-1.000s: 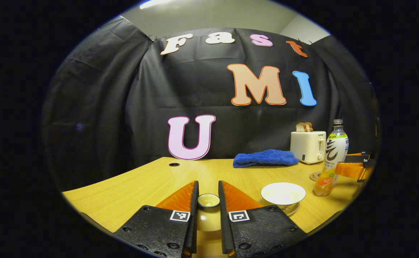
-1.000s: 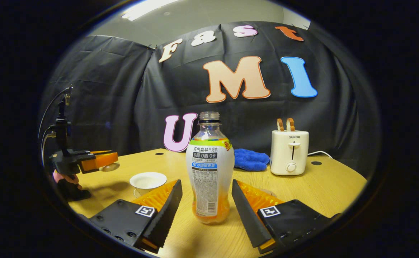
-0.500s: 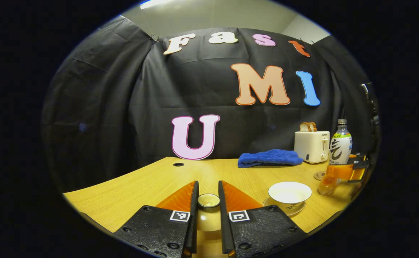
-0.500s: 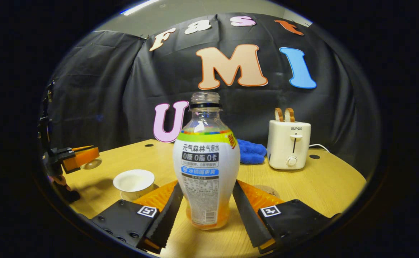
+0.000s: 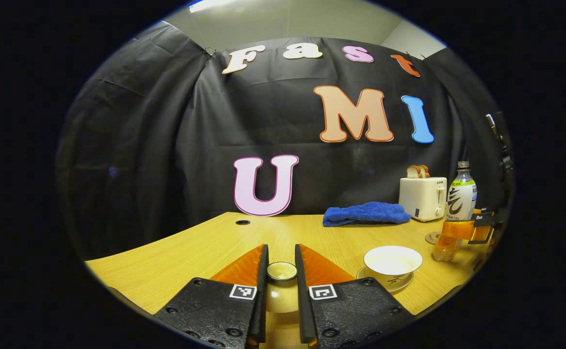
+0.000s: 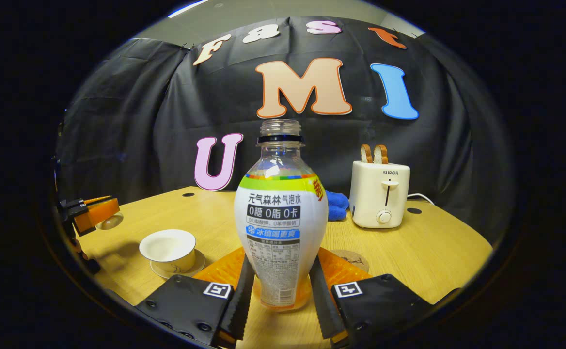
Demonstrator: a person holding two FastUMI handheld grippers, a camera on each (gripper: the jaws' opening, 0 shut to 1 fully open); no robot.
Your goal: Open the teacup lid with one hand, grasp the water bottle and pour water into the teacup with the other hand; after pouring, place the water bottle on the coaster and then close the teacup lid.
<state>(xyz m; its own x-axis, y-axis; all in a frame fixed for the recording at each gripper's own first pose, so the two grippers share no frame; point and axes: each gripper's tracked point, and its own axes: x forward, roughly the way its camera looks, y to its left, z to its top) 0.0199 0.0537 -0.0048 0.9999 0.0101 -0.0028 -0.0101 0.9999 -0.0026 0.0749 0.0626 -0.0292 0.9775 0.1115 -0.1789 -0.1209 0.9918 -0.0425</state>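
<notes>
My left gripper [image 5: 281, 277] is shut on the teacup lid [image 5: 281, 271], held above the table to the left of the cup. The white teacup [image 5: 392, 261] stands uncovered on its saucer, also in the right gripper view as the teacup [image 6: 167, 248]. My right gripper [image 6: 280, 286] is shut on the lower body of the uncapped water bottle [image 6: 281, 218], which stands upright with orange liquid at the bottom. The left gripper view has the bottle [image 5: 457, 208] at the far right with the right gripper [image 5: 467, 230] around it. The cork coaster [image 6: 353, 258] lies just behind the bottle.
A white toaster [image 6: 379, 194] with bread slices stands at the back right, a blue cloth [image 5: 366, 214] beside it. The wooden table [image 5: 205, 247] has cable holes near its back edge. The left gripper [image 6: 91, 213] and lid show at the far left of the right gripper view.
The right gripper moved in around the bottle and its fingers closed on the lower body. The left gripper kept the lid and shifted slightly left, away from the cup.
</notes>
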